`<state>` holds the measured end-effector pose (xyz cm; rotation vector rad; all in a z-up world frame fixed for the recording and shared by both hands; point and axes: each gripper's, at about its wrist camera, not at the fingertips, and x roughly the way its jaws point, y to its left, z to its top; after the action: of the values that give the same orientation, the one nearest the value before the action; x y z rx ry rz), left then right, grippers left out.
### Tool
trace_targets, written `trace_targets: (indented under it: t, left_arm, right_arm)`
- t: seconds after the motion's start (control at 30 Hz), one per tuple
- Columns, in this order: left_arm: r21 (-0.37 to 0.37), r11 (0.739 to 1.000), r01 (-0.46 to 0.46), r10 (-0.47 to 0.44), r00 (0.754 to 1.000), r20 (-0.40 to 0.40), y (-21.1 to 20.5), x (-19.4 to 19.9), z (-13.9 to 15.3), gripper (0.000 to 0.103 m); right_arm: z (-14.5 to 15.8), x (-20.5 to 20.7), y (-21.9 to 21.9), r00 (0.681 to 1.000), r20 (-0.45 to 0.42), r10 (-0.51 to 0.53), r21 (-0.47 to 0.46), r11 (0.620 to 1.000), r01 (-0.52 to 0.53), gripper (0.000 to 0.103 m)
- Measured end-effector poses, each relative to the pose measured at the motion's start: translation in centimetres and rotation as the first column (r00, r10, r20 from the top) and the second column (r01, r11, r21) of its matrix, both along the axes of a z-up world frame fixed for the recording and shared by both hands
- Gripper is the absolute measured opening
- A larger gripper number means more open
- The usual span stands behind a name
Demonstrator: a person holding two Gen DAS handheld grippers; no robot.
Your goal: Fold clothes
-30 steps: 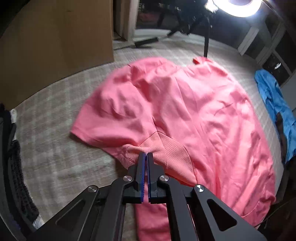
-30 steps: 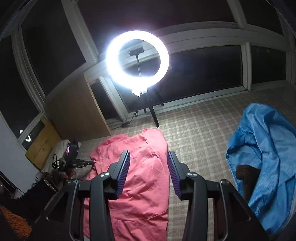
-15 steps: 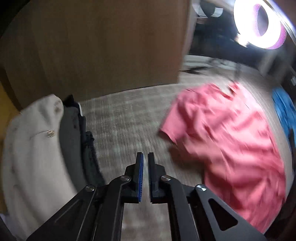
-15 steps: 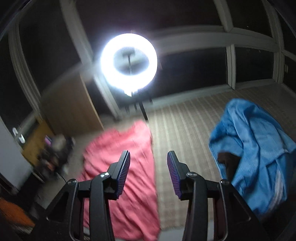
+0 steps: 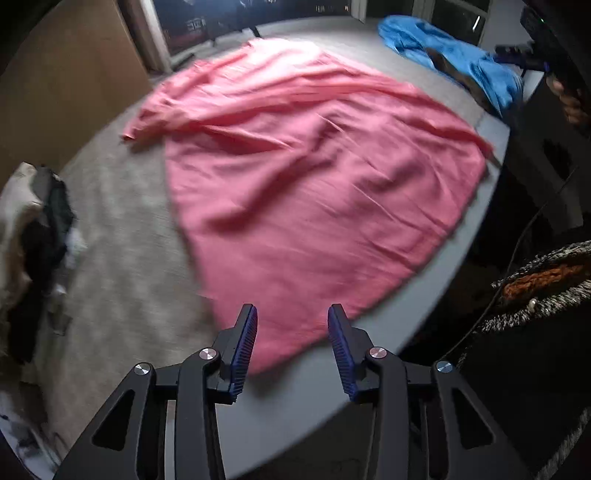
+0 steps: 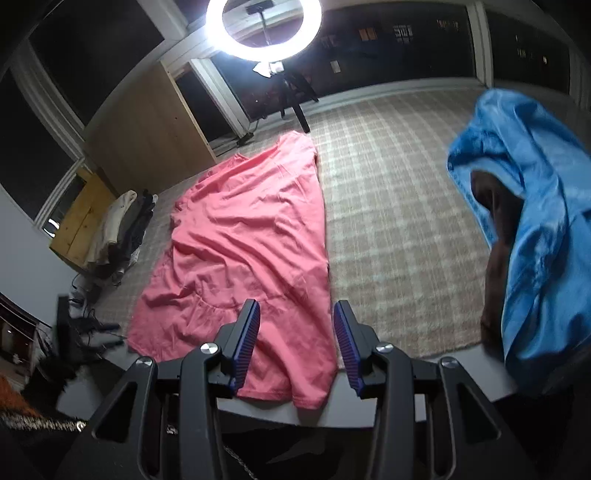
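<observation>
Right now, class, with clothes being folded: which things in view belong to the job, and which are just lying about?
Belonging to the job:
pink garment, spread flat
blue garment, crumpled
left gripper, open
right gripper, open

Just lying about:
ring light
clothes heap by the wooden cabinet

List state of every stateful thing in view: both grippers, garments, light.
left gripper: open, jaws have just been opening, nothing held
right gripper: open, empty, above the near hem
pink garment: spread flat, wrinkled, near hem over the surface edge
blue garment: crumpled heap, unfolded
ring light: on
clothes pile: heaped, unfolded
</observation>
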<state>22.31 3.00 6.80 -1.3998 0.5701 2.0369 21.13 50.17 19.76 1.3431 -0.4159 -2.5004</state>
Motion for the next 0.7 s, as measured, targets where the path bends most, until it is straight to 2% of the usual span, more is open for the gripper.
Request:
trace_targets:
  t: [0.17,0.27,0.47,0.53,0.6,0.7]
  left_arm:
    - [-0.004,0.993,-0.118,0.118,0.992,0.038,0.8,-0.3,-2.9,0.037]
    - [0.053,0.983,-0.178,0.174,0.983,0.062,0.5,-0.9,-3.1,0.036]
    - [0.034,0.978,-0.208,0.206,0.977,0.051,0.8,-1.2,-3.5,0.036]
    - [0.038,0.973,-0.226,0.224,0.973,0.057,0.6,-1.4,-3.4,0.026]
    - [0.046,0.970,-0.240,0.236,0.969,0.065,0.3,-1.5,-3.3,0.006]
    - [0.055,0.965,-0.257,0.253,0.965,0.064,-0.1,-1.6,-3.1,0.002]
  right_arm:
    - [-1.7,2.2,1.2,1.000,0.013,0.012,-0.004,1.000,-0.012,0.041]
    - [-2.6,3.5,1.9,1.000,0.023,0.011,-0.013,1.000,-0.010,0.041]
    - [-3.8,5.3,2.9,1.000,0.029,-0.006,-0.032,0.999,0.007,0.041]
    - [-4.0,5.6,2.9,1.000,0.026,-0.007,-0.029,1.000,0.008,0.041]
    - [-4.2,5.8,2.9,1.000,0.025,-0.006,-0.027,1.000,0.006,0.041]
    - [-4.6,5.9,2.8,1.000,0.026,-0.002,-0.032,0.999,0.003,0.041]
